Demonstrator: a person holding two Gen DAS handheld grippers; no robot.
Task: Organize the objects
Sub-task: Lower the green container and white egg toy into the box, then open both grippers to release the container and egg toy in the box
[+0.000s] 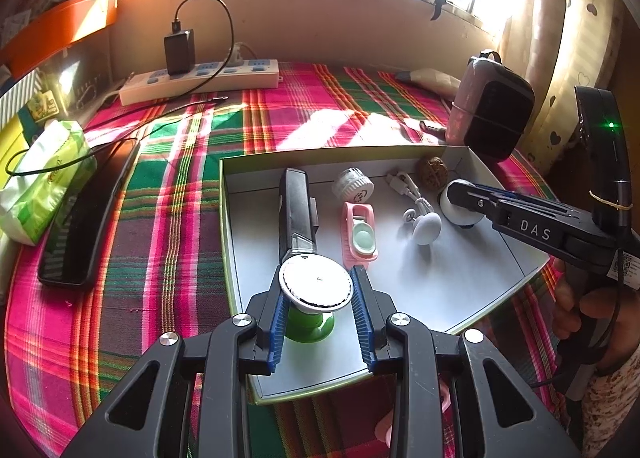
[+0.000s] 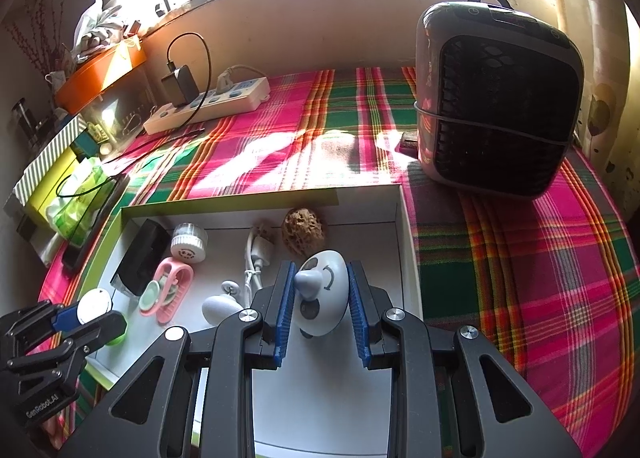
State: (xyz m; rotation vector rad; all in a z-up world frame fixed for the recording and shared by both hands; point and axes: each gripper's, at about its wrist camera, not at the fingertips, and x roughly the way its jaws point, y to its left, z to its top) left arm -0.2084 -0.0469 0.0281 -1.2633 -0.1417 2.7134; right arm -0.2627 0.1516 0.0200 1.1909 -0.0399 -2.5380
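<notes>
On the plaid cloth [image 1: 176,161], at the centre of the left wrist frame, a shallow white box [image 1: 500,254] is laid open. Inside it are seen, from left to right, a black rectangular device [image 1: 295,209], a pink clip [image 1: 359,232], a small white round cap [image 1: 353,184], a white cable [image 1: 408,187] and a brown walnut [image 1: 433,167]. "DAS" is read on the right gripper [image 2: 322,292], "GenRobot.AI" on the left gripper [image 1: 316,290]. A white egg-shaped toy with a painted face [image 2: 326,294] is clamped between the right gripper's blue pads, over the box's right part. A white disc on a green base [image 1: 314,286] is gripped at the box's lower edge by the left gripper.
</notes>
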